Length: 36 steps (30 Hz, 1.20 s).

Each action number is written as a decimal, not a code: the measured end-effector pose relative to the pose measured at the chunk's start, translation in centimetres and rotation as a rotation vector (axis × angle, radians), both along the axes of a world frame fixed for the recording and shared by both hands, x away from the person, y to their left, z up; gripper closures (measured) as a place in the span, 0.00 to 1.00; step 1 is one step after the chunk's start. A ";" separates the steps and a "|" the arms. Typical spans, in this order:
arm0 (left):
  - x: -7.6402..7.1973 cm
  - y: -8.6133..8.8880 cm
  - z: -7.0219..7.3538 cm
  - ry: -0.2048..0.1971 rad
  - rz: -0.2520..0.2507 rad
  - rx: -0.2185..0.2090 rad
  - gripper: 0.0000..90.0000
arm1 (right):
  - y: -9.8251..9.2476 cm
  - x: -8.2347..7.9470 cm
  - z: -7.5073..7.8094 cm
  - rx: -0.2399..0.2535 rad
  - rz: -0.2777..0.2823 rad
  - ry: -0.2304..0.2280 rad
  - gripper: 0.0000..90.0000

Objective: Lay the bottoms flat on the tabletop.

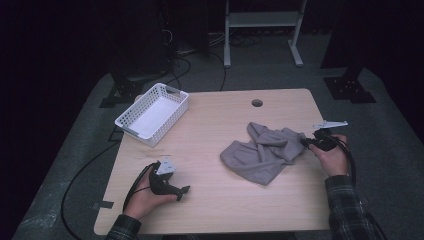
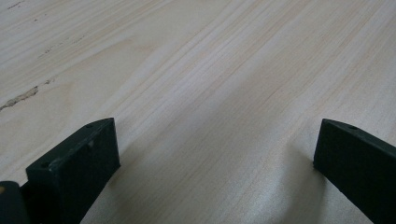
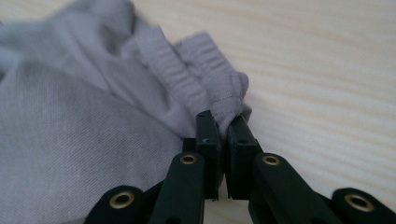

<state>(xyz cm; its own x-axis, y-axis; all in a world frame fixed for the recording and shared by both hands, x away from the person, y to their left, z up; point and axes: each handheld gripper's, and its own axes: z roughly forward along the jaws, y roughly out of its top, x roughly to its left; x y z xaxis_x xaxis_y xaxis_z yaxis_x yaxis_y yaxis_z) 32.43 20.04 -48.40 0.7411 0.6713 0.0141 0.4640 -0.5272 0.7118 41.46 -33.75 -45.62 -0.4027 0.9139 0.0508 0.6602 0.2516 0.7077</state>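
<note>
Grey cloth (image 1: pixel 265 152) lies crumpled on the wooden table (image 1: pixel 215 200) in the high view, its right edge meeting the right gripper (image 1: pixel 304 142), which the person's right hand (image 1: pixel 332 156) holds low and pointed left. Well apart, the left gripper (image 1: pixel 184 193) rests on the table under the left hand (image 1: pixel 145 197), pointing right, with a white basket (image 1: pixel 152 114) beyond it near the far left corner.

Left gripper view adds what that one cannot: the jaws stand wide apart over bare wood.

Right gripper view shows the jaws pressed together on a ribbed hem of the cloth (image 3: pixel 205 84), the rest spreading away to their left.
</note>
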 end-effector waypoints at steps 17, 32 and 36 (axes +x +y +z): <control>0.0 0.0 0.0 0.001 0.000 0.000 0.00 | 6.3 -0.7 -0.5 -0.087 0.202 0.086 0.96; -0.1 0.2 1.3 0.002 -0.047 0.009 0.37 | 8.6 -2.1 2.8 -0.027 0.288 -0.050 0.71; -0.3 0.0 2.6 -0.017 -0.045 -0.069 0.53 | 8.8 -2.6 4.1 0.015 0.294 -0.117 0.63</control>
<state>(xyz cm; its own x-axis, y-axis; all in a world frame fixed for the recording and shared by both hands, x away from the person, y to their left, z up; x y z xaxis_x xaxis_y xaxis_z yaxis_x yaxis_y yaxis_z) 32.17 20.08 -45.81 0.7703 0.6375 -0.0186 0.4289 -0.4961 0.7550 38.83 -24.92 -41.55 -0.6532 0.7572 0.0012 0.4747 0.4083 0.7797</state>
